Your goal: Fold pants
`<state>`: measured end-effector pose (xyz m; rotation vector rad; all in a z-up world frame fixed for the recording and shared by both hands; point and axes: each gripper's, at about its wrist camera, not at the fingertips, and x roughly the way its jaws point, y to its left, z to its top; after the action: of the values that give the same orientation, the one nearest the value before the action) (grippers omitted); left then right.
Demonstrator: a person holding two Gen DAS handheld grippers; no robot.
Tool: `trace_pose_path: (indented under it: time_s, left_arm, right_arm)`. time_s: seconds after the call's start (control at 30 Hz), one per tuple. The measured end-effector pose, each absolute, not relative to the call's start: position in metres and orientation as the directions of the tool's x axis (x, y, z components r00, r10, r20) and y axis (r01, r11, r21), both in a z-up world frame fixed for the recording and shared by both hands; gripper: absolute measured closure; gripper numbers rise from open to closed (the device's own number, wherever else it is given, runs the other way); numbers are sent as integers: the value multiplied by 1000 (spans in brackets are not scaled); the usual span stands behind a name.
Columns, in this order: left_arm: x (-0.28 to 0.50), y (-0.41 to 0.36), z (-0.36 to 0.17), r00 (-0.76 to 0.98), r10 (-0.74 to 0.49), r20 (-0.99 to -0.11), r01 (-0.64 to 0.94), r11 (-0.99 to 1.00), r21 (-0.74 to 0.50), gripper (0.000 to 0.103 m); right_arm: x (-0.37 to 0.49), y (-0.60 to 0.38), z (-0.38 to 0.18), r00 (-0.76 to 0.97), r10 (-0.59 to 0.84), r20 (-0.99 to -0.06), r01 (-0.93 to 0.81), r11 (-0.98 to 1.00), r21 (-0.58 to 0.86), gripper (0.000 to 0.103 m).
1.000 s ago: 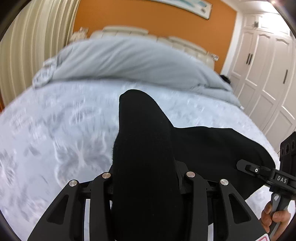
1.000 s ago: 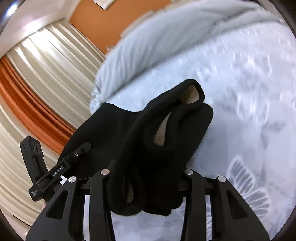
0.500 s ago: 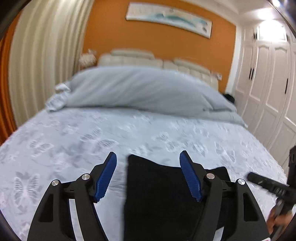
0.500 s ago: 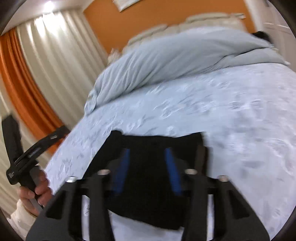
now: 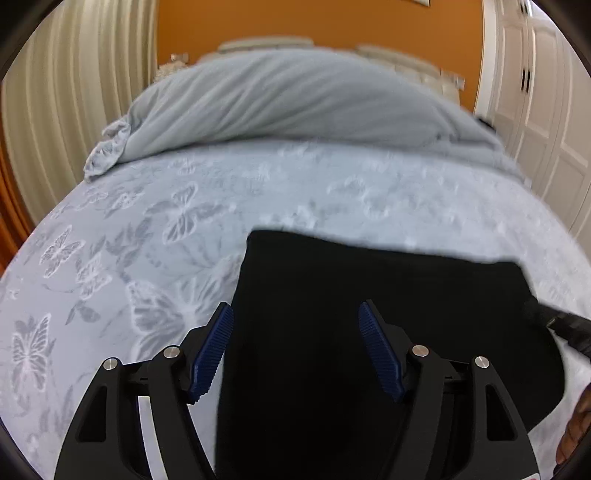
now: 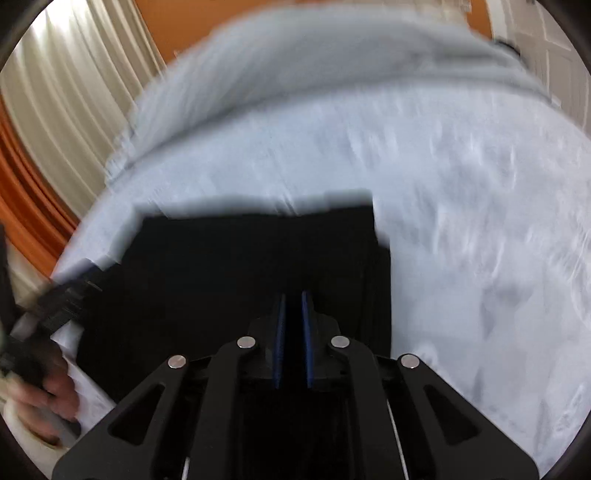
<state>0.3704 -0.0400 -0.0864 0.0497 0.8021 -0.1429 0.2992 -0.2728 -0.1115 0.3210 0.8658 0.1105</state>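
Note:
The black pants (image 5: 369, 295) lie folded flat on the pale blue butterfly-print bedspread (image 5: 166, 229). My left gripper (image 5: 295, 314) hovers over the pants' left part, blue pads wide apart, holding nothing. In the right wrist view the pants (image 6: 240, 258) fill the lower middle. My right gripper (image 6: 292, 299) is over them with its blue pads nearly together and a narrow gap between; nothing shows between them. The view is motion-blurred. The other gripper shows at the edge of each view (image 5: 561, 328) (image 6: 62, 302).
A grey-blue duvet (image 5: 295, 99) is heaped at the head of the bed, before an orange wall (image 5: 295, 18). Cream curtains (image 5: 55, 110) hang on the left, white wardrobe doors (image 5: 546, 110) on the right. Bedspread lies beyond and left of the pants.
Both grippers let go of the black fabric they held a second ago. The pants now lie flat on the bed. The left jaws stayed open; the right jaws have closed almost fully.

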Motion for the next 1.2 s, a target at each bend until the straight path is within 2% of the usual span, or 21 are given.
trace_pose_path:
  time_s: [0.03, 0.07, 0.17, 0.2, 0.27, 0.3, 0.37, 0.4, 0.47, 0.57, 0.7, 0.73, 0.77, 0.8, 0.87, 0.97, 1.0, 1.07, 1.2]
  left_arm:
    - [373, -37, -90, 673, -79, -735, 125, 992, 8, 38]
    - [368, -33, -91, 664, -75, -744, 112, 994, -1, 40]
    - [334, -25, -71, 690, -90, -718, 106, 994, -23, 40]
    - [323, -24, -64, 709, -77, -701, 104, 995, -4, 40]
    - [300, -23, -52, 733, -73, -676, 120, 993, 22, 39]
    - [294, -23, -49, 733, -70, -676, 124, 992, 32, 39]
    - [283, -23, -47, 721, -59, -690, 122, 992, 43, 39]
    - [277, -21, -45, 715, -53, -697, 112, 993, 39, 39]
    - [262, -18, -37, 715, -73, -695, 115, 993, 14, 39]
    - [237, -15, -23, 730, -73, -679, 125, 992, 28, 39]
    - [197, -14, -9, 753, -68, -654, 132, 990, 50, 39]
    - [185, -14, -6, 761, -62, -646, 129, 990, 58, 39]
    - [170, -14, -3, 768, -53, -638, 125, 990, 69, 39]
    - [161, -14, -1, 771, -55, -634, 129, 989, 71, 39]
    - [133, -12, 2, 782, -57, -621, 130, 989, 72, 37]
    - [102, -9, -4, 800, -68, -596, 129, 990, 60, 21]
    - [94, -7, -10, 805, -66, -590, 123, 991, 58, 18]
    - [90, -5, -23, 795, -70, -603, 121, 992, 45, 18]
    - [95, 1, -42, 768, -90, -633, 114, 994, -4, 18]
  right_arm:
    - [289, -275, -98, 649, 202, -734, 84, 939, 333, 97]
    - [277, -273, -83, 668, 195, -718, 85, 939, 334, 90]
    - [239, -259, -56, 707, 201, -678, 15, 954, 299, 90]
    - [232, -253, -61, 689, 194, -698, 8, 961, 275, 90]
    - [234, -252, -98, 589, 150, -794, 33, 977, 209, 91]
    - [234, -256, -109, 576, 144, -805, 43, 978, 205, 93]
    - [225, -268, -99, 600, 119, -791, 112, 967, 230, 92]
    - [216, -269, -90, 605, 97, -790, 146, 962, 230, 88]
    - [198, -268, -63, 642, 138, -754, 115, 955, 272, 88]
    - [161, -256, -26, 700, 97, -708, 99, 968, 231, 88]
    - [114, -232, -5, 758, 17, -652, 101, 985, 143, 87]
    - [102, -227, -2, 770, -6, -638, 109, 987, 121, 83]
    - [87, -220, 1, 781, -30, -624, 119, 988, 102, 63]
    - [76, -216, 1, 793, -37, -608, 122, 987, 99, 36]
    - [51, -212, 1, 823, -51, -565, 130, 986, 101, 21]
    - [27, -200, -14, 822, -117, -557, 161, 986, 31, 12]
    - [26, -198, -23, 807, -121, -578, 163, 986, 21, 11]
    - [28, -196, -37, 776, -95, -624, 147, 989, 33, 11]
    - [29, -195, -52, 763, -132, -632, 169, 986, -2, 11]
